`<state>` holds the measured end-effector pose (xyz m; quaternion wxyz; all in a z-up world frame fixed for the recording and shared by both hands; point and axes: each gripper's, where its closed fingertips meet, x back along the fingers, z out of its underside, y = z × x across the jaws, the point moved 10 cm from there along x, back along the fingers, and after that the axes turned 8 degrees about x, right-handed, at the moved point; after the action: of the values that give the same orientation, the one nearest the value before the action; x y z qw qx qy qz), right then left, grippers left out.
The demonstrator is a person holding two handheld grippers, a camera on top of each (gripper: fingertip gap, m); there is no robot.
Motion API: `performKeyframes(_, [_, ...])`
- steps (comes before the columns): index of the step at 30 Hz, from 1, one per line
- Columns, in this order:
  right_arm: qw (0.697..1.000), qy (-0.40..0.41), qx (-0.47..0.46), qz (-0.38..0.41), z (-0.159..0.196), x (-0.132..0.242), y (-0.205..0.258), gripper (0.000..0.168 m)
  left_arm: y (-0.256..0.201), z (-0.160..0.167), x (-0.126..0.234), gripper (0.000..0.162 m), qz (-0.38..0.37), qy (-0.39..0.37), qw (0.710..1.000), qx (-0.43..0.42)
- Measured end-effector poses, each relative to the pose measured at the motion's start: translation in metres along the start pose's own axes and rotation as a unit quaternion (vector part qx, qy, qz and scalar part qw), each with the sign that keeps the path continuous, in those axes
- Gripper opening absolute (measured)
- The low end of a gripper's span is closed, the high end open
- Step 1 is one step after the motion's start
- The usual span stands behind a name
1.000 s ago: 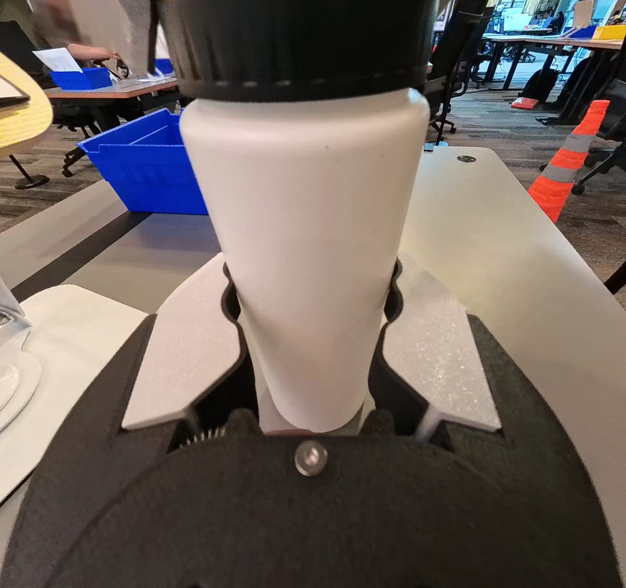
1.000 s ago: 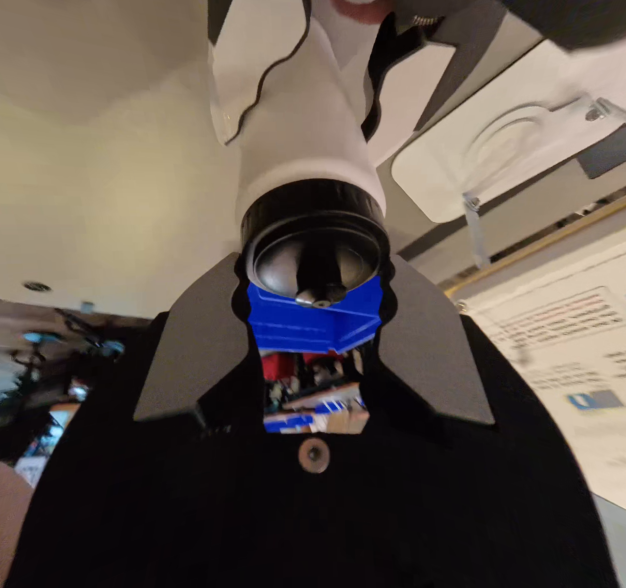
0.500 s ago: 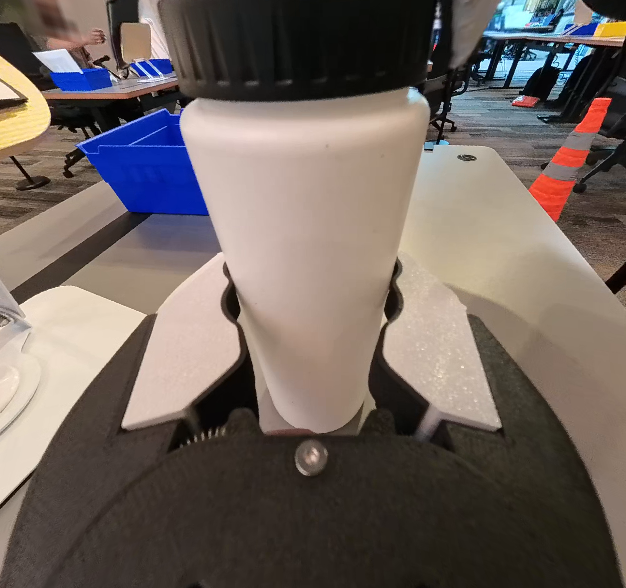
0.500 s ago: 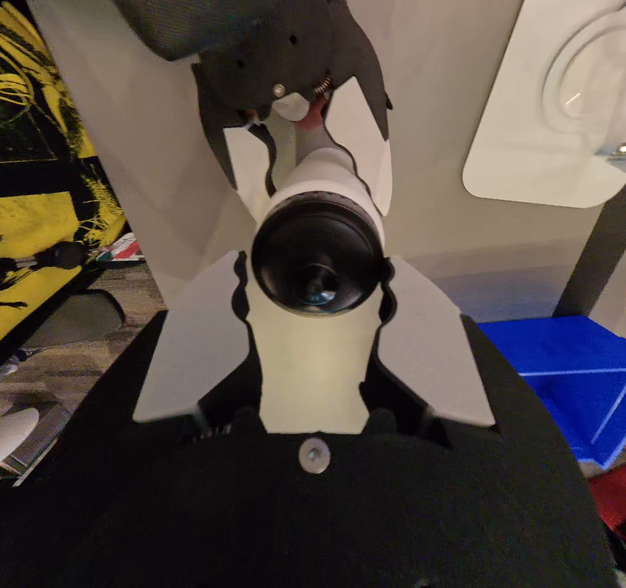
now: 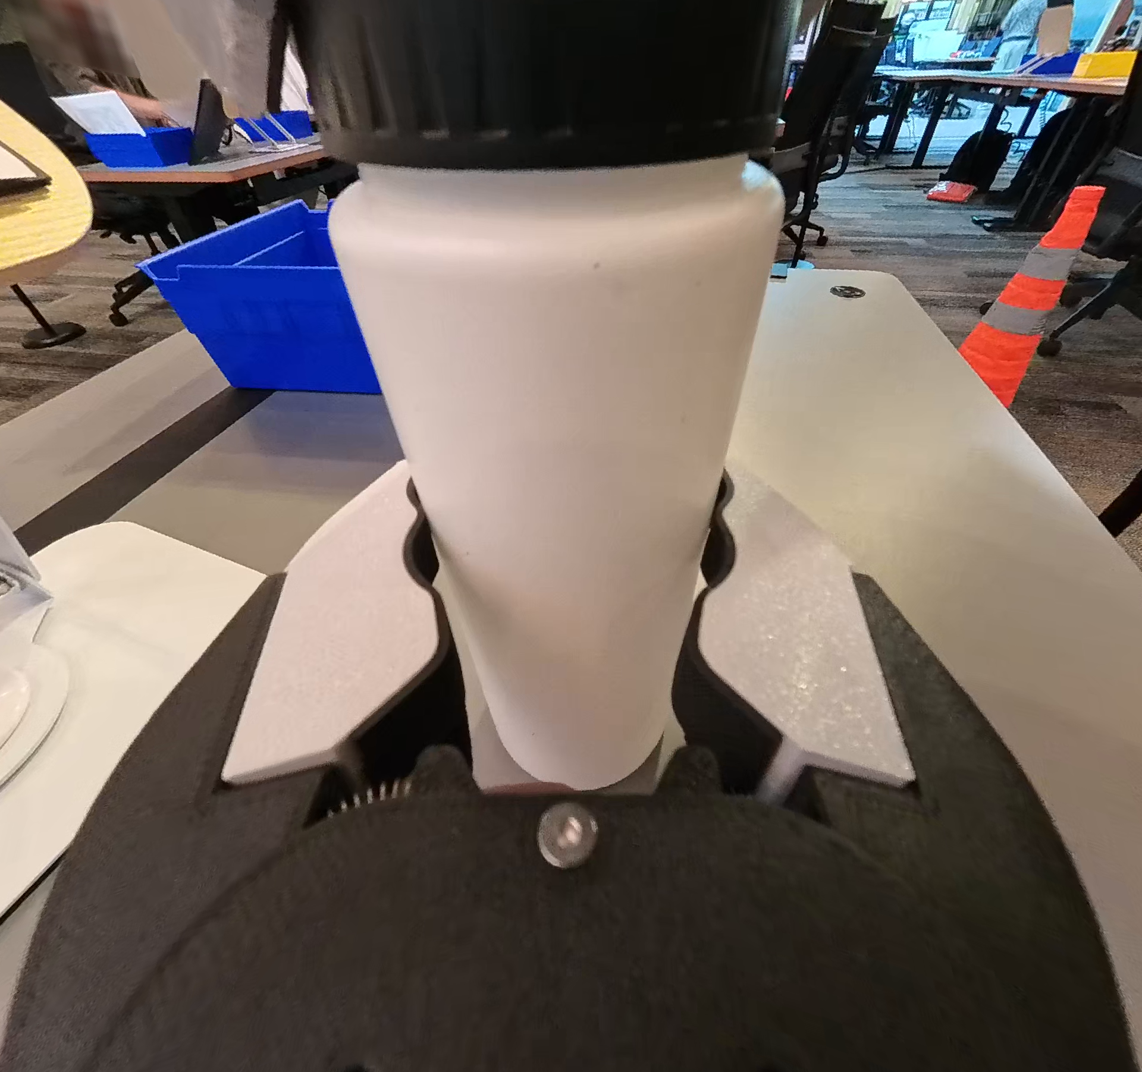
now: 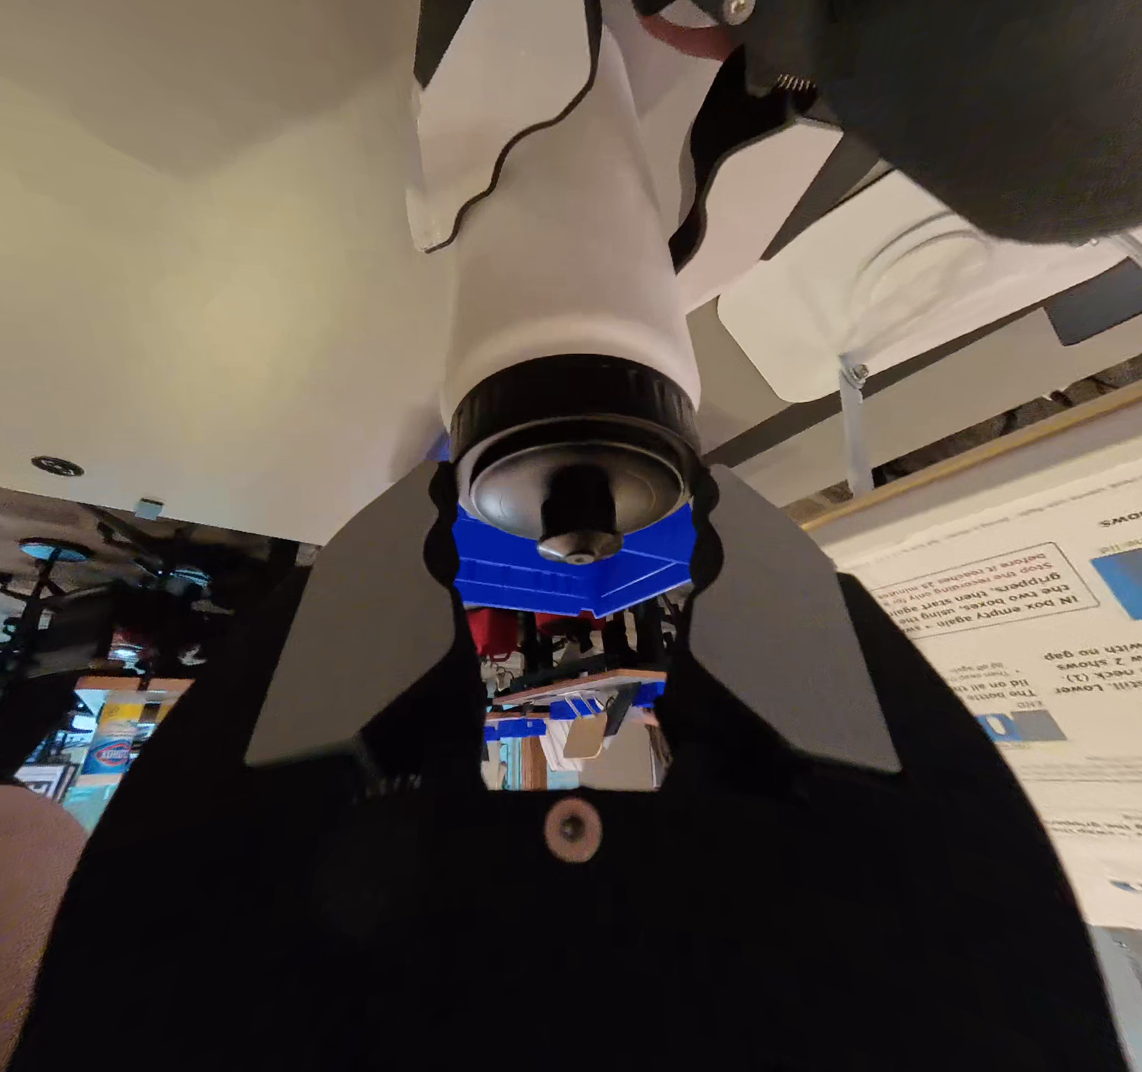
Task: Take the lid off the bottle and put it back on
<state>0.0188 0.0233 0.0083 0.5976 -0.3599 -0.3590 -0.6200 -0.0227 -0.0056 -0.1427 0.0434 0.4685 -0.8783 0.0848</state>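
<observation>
In the left wrist view the left gripper (image 5: 565, 554) has its two pale fingers (image 5: 346, 634) closed on the lower body of a white bottle (image 5: 556, 375), which stands up out of the jaws, held clear above the pale table (image 5: 896, 486), with its base tucked back near the hinge screw. The black ribbed lid (image 5: 544, 48) sits on the neck and fills the top of the frame; no gap shows between lid and shoulder. A blue bin (image 5: 259, 301) stands behind on the table and an orange traffic cone (image 5: 1032, 295) is on the floor well to the right. The bottle wall looks smooth, matt and rigid, so I judge it will not give under the fingers but may turn in them if the lid is tight. In the right wrist view the right gripper (image 6: 571, 523) looks along the bottle from the lid end: its dark fingers (image 6: 371, 628) flank the lid (image 6: 575, 443), their scalloped inner edges touching or just beside its rim, which lies at the very fingertips. Whether they actually press on it I cannot tell. A short knob projects from the lid's domed top. The ribbed rim is the place to take hold, since the ribs give purchase for twisting, but I judge the hold should go deeper than the tips. The lid looks hard and light.
</observation>
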Motion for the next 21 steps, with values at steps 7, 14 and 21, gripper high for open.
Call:
performKeyframes(7, [0.949, -0.195, -0.241, -0.064, 0.026, -0.004, 0.001, 0.099, 0.0, 0.0, 0.0, 0.085, 0.001, 0.0, 1.0, 0.0])
performKeyframes(14, [0.889, -0.271, -0.36, -0.083, 0.039, -0.013, 0.007, 0.074, 0.0, 0.0, -0.001, 0.085, 0.002, 0.001, 1.0, 0.001])
performKeyframes(21, [0.945, -0.219, -0.235, -0.063, 0.032, -0.01, 0.001, 0.075, 0.0, 0.0, -0.001, 0.085, 0.003, 0.0, 1.0, 0.002])
